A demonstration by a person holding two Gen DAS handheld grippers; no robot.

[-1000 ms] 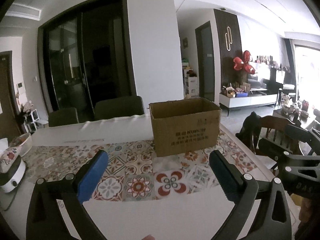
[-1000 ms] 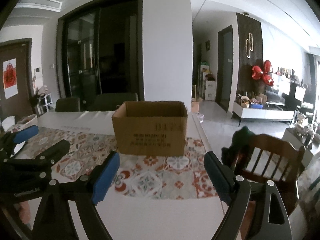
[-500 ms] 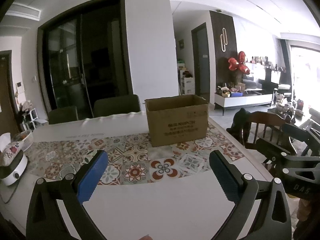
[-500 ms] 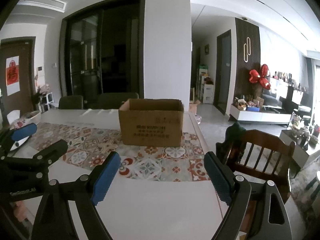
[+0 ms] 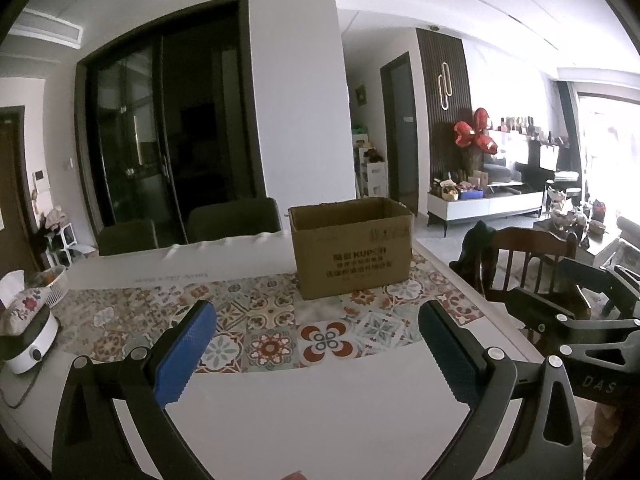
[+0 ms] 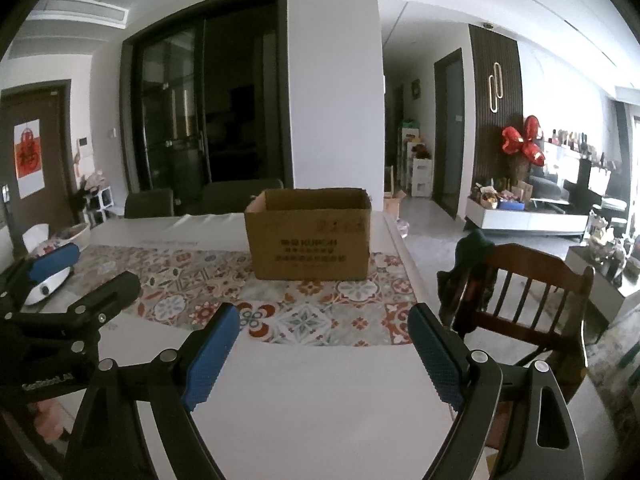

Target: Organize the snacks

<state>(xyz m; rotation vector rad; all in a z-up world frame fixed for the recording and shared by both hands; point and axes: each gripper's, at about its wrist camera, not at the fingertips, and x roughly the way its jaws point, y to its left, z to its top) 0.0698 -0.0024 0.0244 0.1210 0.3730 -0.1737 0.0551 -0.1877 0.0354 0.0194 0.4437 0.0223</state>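
Observation:
An open brown cardboard box (image 5: 352,250) (image 6: 310,236) stands upright on the far part of a patterned table runner (image 5: 276,328) (image 6: 304,312). No snacks show in either view, and the box's inside is hidden. My left gripper (image 5: 316,316) hovers over the white table's near part, open, with nothing between its blue pads. My right gripper (image 6: 324,318) is beside it to the right, also open and empty. Each gripper shows at the edge of the other's view.
A white table (image 5: 320,412) carries a small white appliance (image 5: 28,344) and a basket at its far left. A wooden chair (image 6: 524,296) with dark cloth on it stands off the table's right edge. Dark chairs sit behind the table.
Both grippers have drawn back from the box toward the table's near edge, so the box looks smaller and more white tabletop shows. Both stay open and empty.

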